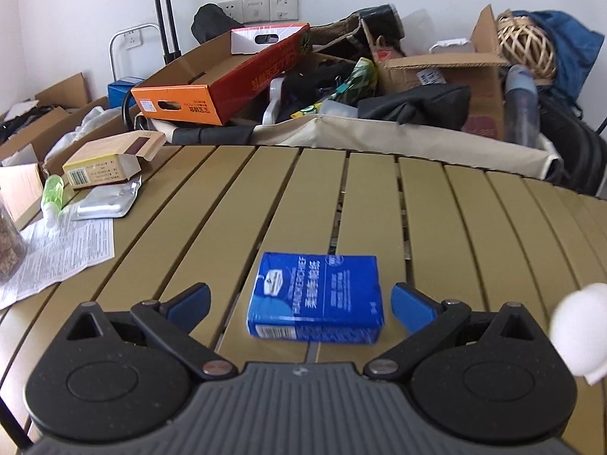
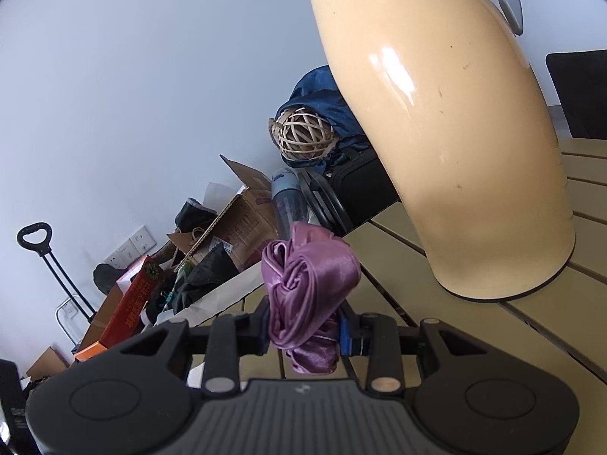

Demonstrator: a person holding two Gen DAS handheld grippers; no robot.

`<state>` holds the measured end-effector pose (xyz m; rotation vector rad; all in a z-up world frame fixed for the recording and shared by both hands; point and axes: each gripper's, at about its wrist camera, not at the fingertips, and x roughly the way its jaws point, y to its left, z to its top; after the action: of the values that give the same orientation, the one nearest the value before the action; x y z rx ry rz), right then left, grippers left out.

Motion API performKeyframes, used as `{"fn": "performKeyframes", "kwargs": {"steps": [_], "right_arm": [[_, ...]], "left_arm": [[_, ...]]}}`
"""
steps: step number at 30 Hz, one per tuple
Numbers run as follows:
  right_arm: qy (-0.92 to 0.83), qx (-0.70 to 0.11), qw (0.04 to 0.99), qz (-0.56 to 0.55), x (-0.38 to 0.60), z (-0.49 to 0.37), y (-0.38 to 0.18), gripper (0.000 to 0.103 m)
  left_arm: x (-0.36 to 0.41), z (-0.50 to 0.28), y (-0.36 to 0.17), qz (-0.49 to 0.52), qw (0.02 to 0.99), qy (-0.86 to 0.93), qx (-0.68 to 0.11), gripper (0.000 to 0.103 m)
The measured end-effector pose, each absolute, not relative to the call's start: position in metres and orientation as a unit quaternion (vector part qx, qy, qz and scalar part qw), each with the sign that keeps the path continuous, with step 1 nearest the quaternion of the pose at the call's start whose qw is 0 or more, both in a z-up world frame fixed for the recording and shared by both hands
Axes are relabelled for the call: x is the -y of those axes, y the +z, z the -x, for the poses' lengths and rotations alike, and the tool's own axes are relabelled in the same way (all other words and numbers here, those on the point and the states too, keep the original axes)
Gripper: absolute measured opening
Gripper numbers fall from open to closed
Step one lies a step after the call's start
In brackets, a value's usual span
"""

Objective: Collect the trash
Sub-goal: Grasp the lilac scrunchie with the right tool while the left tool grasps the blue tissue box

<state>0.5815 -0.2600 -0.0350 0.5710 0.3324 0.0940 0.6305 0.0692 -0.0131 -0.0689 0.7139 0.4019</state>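
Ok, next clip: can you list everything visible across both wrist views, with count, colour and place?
tissue pack: one, blue, on the slatted table between the open left fingers
slatted table: one, olive-tan, under everything
kettle: one, cream with grey handle, standing on the table's right side
satin cloth: one, purple, bunched in the right grip
medicine box: one, yellow-brown, open, far left of table
foil pouch: one, silver, beside that box
small bottle: one, green, lying at the left edge
leaflet: one, white, printed, left of table
orange carton: one, behind the table
wicker ball: one, tan, back right
left hand-held gripper: black, blue pads, open
right hand-held gripper: black, shut on the cloth
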Motion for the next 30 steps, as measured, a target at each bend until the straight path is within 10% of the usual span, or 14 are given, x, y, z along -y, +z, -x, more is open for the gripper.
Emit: {"fn": "performKeyframes", "kwargs": {"steps": [9,13,30], "right_arm": [[0.048,-0.163,0.946,-0.277,0.259,-0.581,-0.034,0.032],[0.047,-0.163,0.945,-0.279,0.259,-0.581,-0.034,0.032],[0.074,-0.174,0.947,-0.26,0.242,-0.57,-0.026,0.032]], "left_arm": [[-0.069,-0.638,-0.022,0.036,0.913,0.198,-0.356,0.1],[-0.069,-0.637,-0.023,0.047,0.912,0.194,-0.358,0.075],[-0.062,-0.58,0.006,0.05,0.93,0.19,-0.31,0.074]]}}
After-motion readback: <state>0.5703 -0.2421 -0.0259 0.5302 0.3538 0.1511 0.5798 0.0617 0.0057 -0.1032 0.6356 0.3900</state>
